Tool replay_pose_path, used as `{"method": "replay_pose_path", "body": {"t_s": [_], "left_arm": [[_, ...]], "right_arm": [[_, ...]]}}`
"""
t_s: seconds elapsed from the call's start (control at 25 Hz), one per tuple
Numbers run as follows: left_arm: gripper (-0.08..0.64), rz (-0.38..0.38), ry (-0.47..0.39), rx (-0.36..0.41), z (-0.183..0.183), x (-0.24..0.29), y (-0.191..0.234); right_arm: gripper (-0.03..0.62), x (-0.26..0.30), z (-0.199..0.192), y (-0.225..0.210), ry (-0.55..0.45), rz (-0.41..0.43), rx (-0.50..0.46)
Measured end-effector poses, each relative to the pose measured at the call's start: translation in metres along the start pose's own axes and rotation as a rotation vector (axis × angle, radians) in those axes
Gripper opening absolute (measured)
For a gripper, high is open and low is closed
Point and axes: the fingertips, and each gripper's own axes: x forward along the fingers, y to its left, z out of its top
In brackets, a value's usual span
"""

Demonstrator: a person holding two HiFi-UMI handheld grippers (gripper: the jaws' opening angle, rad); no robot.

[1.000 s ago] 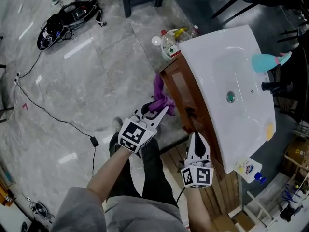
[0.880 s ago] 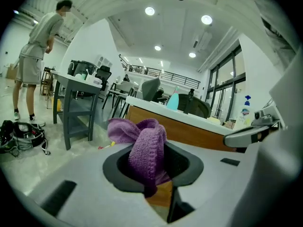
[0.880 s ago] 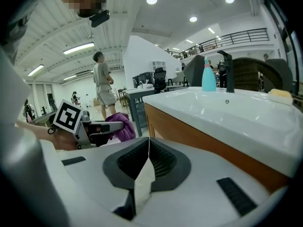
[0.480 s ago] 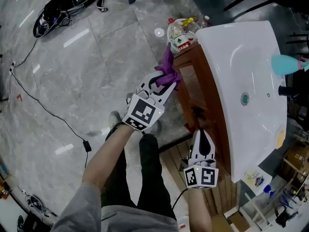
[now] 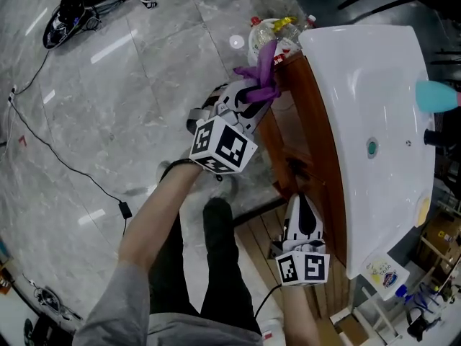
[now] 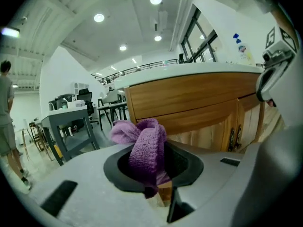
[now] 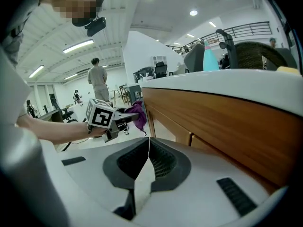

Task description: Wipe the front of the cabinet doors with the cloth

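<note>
Two claws are counted, the left claw (image 5: 250, 98) and the right claw (image 5: 301, 199), with one purple cloth (image 5: 263, 72). One wooden cabinet (image 5: 297, 132), two door handles (image 6: 231, 138) showing in the left gripper view, carries one white basin (image 5: 374, 78) with one drain (image 5: 372, 148). On the basin's rim are one teal bottle (image 5: 436, 96) and one yellow sponge (image 5: 422, 209); on the floor lies one black power adapter (image 5: 124, 210).
</note>
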Motion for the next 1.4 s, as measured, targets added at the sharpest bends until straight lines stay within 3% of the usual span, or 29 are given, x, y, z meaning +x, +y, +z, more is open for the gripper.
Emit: {"method": "replay_pose_path", "body": {"t_s": [0.16,0.4,0.72,1.08,1.4], "left_arm": [[0.1,-0.004,0.039,0.095,-0.003,0.015,-0.004],[0.1,-0.011,0.081,0.123,0.001,0.029,-0.002],[0.1,-0.038,0.126,0.251,0.005,0.041,-0.002],[0.1,-0.048,0.125,0.222,0.009,0.04,-0.009],[0.1,-0.103,0.106,0.241,0.016,0.034,-0.038]], "right_arm": [[0.011,-0.001,-0.007,-0.006,0.016,-0.006,0.01],[0.011,-0.003,-0.014,-0.011,0.034,-0.012,0.002],[0.011,-0.008,-0.015,-0.022,0.036,-0.023,0.007],[0.011,-0.006,-0.02,-0.02,0.033,-0.019,0.021],[0.011,-0.009,-0.025,-0.023,0.03,-0.032,0.027]]}}
